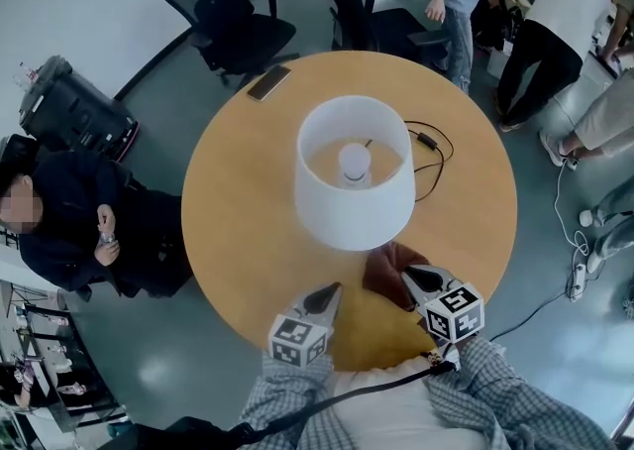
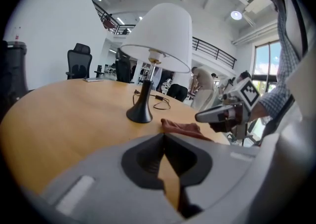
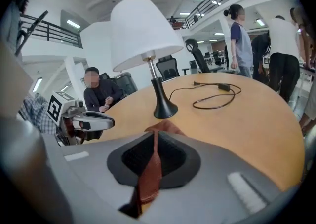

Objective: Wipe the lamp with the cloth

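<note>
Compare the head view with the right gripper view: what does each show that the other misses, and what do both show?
Only the head view shows the bulb inside the lampshade, and a phone on the table at its far edge.

Only the right gripper view shows the lamp's black base, and a strip of the cloth pinched between the right gripper's shut jaws.

Both show the white lampshade, the cord, the brown cloth lying by the lamp, the left gripper and the round wooden table.
</note>
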`<state>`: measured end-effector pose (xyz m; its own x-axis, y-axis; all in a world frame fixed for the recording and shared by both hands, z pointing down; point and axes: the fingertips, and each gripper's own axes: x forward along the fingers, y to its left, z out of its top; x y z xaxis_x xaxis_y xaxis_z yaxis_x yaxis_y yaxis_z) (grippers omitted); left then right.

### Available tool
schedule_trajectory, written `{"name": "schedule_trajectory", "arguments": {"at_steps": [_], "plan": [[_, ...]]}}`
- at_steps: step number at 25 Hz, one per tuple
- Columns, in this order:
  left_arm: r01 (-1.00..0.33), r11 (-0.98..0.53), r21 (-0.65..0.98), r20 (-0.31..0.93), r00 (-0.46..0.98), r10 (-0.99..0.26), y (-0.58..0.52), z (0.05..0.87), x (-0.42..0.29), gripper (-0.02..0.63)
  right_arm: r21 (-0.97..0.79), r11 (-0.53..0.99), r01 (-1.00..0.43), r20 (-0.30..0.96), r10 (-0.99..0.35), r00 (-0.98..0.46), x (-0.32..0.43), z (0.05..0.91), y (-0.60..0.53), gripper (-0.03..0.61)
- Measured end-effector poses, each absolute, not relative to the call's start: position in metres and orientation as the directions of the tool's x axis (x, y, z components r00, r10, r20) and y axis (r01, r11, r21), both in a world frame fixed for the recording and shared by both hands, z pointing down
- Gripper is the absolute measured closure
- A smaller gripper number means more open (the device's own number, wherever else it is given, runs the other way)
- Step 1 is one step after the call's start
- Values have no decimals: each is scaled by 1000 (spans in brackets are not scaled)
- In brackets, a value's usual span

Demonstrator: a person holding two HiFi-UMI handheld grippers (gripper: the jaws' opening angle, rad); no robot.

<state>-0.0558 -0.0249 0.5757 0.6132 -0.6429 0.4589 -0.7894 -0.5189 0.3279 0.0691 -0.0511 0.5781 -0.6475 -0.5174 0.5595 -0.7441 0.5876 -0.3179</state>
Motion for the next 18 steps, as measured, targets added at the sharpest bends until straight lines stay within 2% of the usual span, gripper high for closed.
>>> {"name": "schedule_trajectory", "arguments": {"at_steps": [1, 4, 10, 18], "plan": [[-788, -522, 327, 459, 615, -641, -25, 576, -55, 612, -311, 585, -749, 542, -538, -645, 72, 572, -50, 573], [-777, -539, 325, 463, 628, -626, -24, 578, -49, 612, -316, 574, -755, 497, -578, -647, 72, 564, -49, 575], [-753, -573, 324, 478, 653, -587, -16, 583, -37, 612, -339, 546, -766, 501, -584, -638, 58, 580, -32, 575], [-768, -557, 316, 478, 636, -606, -17, 581, -40, 612, -353, 547, -759, 474, -594, -649, 61, 576, -36, 575]]}}
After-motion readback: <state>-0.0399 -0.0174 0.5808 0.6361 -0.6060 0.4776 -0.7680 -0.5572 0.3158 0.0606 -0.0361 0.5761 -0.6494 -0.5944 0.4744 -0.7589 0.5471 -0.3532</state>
